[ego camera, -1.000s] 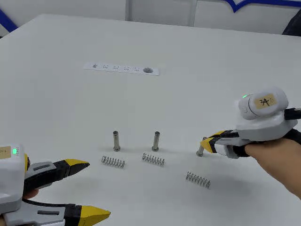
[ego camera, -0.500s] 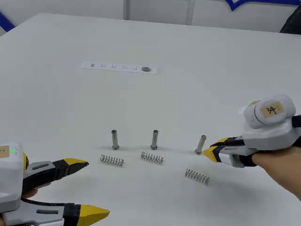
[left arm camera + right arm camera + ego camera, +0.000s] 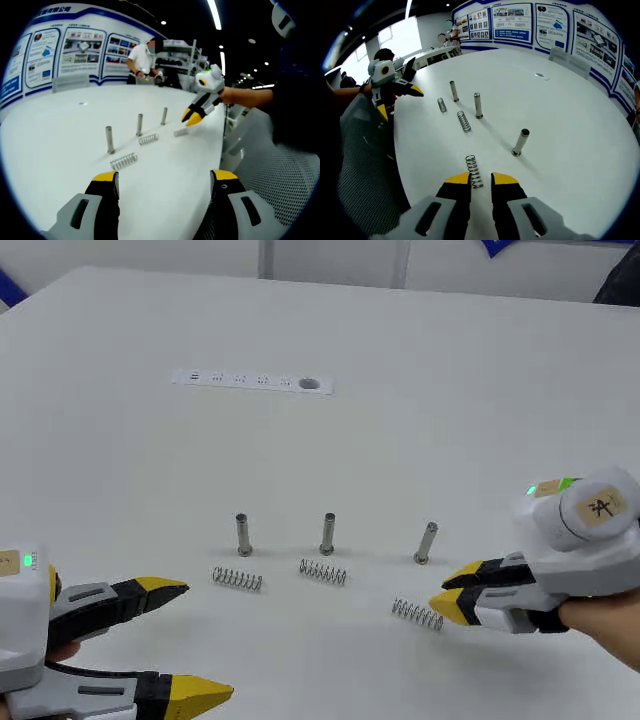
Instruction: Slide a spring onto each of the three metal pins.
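Head view: pins [image 3: 327, 533] stand vert., springs [image 3: 323, 572] lie horiz.

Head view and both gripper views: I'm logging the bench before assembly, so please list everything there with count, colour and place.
table: 1, white, under everything
power strip: 1, white, far side of the table
pins: 3, silver, standing in a row mid-table, all bare
springs: 3, silver, lying flat, one just in front of each pin
posters: several, blue and white, on the wall behind
left gripper: 1, white body, black fingers with yellow tips, wide apart, bottom left
right gripper: 1, same colours, tips a narrow gap apart, just beside the right spring
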Tool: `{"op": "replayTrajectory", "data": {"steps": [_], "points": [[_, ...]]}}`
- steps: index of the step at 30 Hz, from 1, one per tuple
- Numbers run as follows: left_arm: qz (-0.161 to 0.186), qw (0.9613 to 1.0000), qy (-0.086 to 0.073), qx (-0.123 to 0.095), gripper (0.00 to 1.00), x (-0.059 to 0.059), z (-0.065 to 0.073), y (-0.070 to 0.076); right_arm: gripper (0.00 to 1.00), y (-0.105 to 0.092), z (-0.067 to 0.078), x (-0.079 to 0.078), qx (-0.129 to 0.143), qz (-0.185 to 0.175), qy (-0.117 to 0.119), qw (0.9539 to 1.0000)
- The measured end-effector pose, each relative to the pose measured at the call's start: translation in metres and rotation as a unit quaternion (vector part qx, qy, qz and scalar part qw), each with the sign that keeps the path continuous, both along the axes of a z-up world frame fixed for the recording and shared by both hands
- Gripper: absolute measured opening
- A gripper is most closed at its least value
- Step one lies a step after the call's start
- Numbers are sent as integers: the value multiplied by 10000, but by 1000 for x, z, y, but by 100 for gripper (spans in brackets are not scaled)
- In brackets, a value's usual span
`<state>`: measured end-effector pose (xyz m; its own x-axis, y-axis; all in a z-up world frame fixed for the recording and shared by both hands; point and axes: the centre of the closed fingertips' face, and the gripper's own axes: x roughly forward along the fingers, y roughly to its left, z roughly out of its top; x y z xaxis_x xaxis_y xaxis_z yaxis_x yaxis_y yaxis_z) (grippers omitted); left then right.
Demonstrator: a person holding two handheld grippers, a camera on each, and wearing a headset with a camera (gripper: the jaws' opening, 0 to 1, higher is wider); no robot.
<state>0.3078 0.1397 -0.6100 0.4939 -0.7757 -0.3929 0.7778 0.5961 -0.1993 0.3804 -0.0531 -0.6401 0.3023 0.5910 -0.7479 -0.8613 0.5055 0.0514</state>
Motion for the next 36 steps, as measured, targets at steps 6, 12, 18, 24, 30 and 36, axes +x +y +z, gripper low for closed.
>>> {"op": "replayTrajectory", "data": {"steps": [6, 12, 18, 24, 30, 36], "points": [[14, 10000, 3, 9, 76, 0, 0, 0, 16, 0, -12, -7, -149, 257, -56, 9995], [29, 10000, 4, 10, 76, 1, 0, 1, 16, -2, -20, -6, -238, 370, -108, 9990], [43, 10000, 17, 0, 75, 1, 0, 1, 14, 0, -23, -4, -252, 477, -230, 9983], [42, 10000, 32, 0, 75, 0, -1, 1, 12, -1, -23, -4, -260, 471, -232, 9983], [9, 10000, 54, 10, 75, -1, -1, 0, 12, -3, -8, -5, -286, 473, -320, 9980], [-4, 10000, 53, 10, 75, -1, -1, 0, 12, 0, 7, 0, -290, 476, -469, 9973]]}}
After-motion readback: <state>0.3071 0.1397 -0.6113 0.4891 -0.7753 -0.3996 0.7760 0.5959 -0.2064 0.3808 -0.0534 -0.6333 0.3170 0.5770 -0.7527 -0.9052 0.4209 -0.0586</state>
